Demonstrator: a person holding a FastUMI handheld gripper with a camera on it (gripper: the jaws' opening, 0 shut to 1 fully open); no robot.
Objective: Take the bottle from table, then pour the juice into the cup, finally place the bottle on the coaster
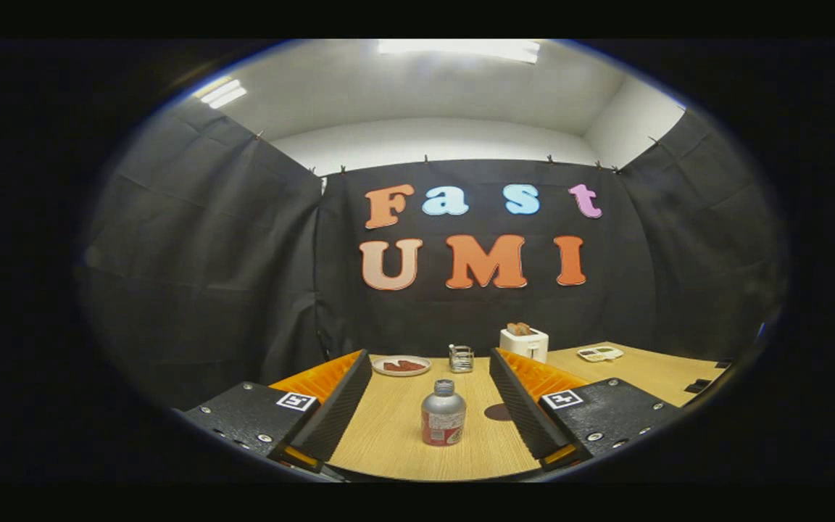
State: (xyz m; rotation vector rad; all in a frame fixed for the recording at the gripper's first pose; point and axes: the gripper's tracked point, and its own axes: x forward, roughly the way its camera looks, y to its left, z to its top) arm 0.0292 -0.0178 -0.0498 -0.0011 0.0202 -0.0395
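Observation:
A small silver bottle (443,415) with a red label and a grey cap stands upright on the wooden table (388,435). It sits between my two fingers but touches neither. My gripper (430,360) is open, its jaws spread wide to either side of the bottle. A clear glass cup (461,358) stands farther back, beyond the bottle. A dark round coaster (498,412) lies flat just right of the bottle, partly hidden by my right finger (522,402).
A white plate (401,365) with reddish food rests at the back left, beside the cup. A white toaster (524,342) with bread in it stands at the back right. A small white tray (600,354) lies farther right.

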